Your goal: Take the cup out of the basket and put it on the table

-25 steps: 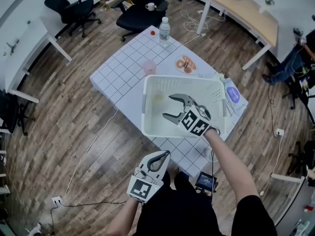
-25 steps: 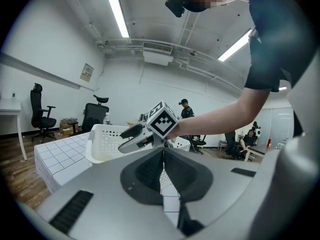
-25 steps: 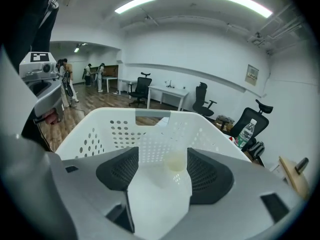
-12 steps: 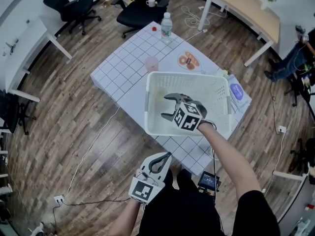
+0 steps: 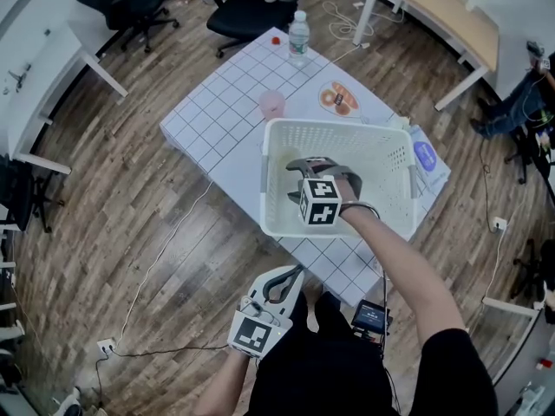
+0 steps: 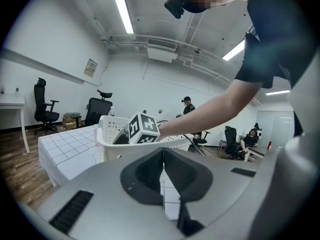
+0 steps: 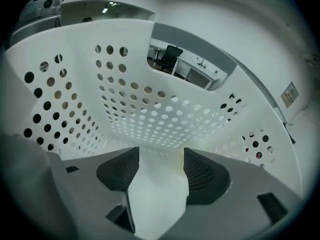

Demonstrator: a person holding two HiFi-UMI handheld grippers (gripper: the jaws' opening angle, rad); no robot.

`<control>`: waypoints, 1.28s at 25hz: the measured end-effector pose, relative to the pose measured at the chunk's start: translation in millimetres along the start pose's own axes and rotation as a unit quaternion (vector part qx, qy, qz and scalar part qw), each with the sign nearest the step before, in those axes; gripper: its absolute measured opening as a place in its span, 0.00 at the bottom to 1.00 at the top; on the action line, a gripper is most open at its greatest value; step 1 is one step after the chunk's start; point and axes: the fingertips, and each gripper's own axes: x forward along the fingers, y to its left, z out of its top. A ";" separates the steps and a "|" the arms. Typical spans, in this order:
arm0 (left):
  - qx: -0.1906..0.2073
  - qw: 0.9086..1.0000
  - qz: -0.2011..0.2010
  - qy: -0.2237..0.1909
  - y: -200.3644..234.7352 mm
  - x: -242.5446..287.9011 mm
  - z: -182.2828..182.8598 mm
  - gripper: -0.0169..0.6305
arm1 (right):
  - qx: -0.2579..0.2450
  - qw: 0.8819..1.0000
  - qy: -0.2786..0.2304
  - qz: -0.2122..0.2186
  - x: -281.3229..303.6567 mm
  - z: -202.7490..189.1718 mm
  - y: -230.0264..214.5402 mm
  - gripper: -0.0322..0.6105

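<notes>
Reaches down into the white basket (image 5: 336,130) at centre frame with the right gripper (image 5: 292,182), claw spread wide above the basket floor and pressing on nothing. Hard to make out the cup (image 7: 180,156): only a pale curved edge low in the right gripper view, just beside the right-hand jaw, inside the basket. Holds the left gripper (image 5: 293,273) at the bottom of the head view, off the near edge of the checked table (image 5: 225,120), claw closed tight and empty.
</notes>
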 end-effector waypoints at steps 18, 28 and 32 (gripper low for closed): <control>-0.037 0.999 0.011 -0.007 3.4 -5.8 -3.8 0.04 | -0.083 0.994 0.063 -0.022 30.7 -18.3 0.4 0.48; -0.037 0.999 0.016 -0.010 4.1 -7.8 -3.6 0.04 | -0.105 0.991 0.077 -0.043 30.1 -22.7 -5.6 0.15; -0.038 0.999 0.015 -0.010 3.2 -8.1 -3.7 0.04 | -0.109 0.990 0.080 -0.050 29.3 -23.8 -8.0 0.11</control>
